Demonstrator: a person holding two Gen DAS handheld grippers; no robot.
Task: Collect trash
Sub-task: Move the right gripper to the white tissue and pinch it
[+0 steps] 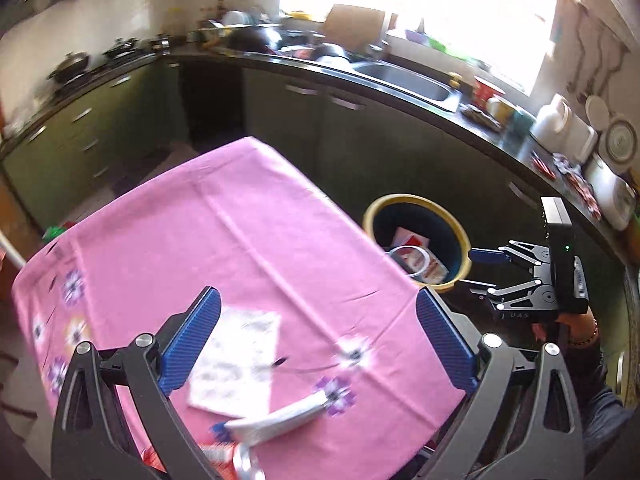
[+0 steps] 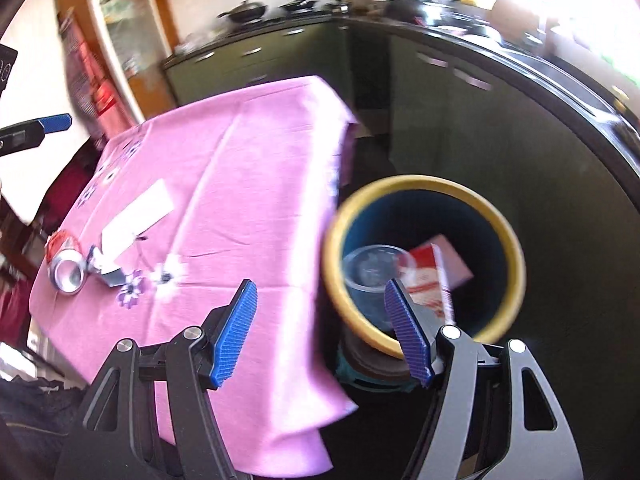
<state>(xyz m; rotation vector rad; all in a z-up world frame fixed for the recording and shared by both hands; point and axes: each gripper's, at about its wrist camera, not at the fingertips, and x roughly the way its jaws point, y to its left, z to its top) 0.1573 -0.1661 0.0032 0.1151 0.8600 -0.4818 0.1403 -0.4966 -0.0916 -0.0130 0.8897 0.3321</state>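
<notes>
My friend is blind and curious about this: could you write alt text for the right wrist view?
An open, empty right gripper hangs by a yellow-rimmed bin that holds a clear plastic cup and a red-and-white packet. Left of the bin, a pink tablecloth carries a drink can, a tube and a white paper.

A table draped in a pink floral tablecloth (image 1: 240,232) is seen, on which a white paper (image 1: 236,364), a squeezed tube (image 1: 280,420) and a crushed can (image 2: 66,266) are laid close together.
</notes>
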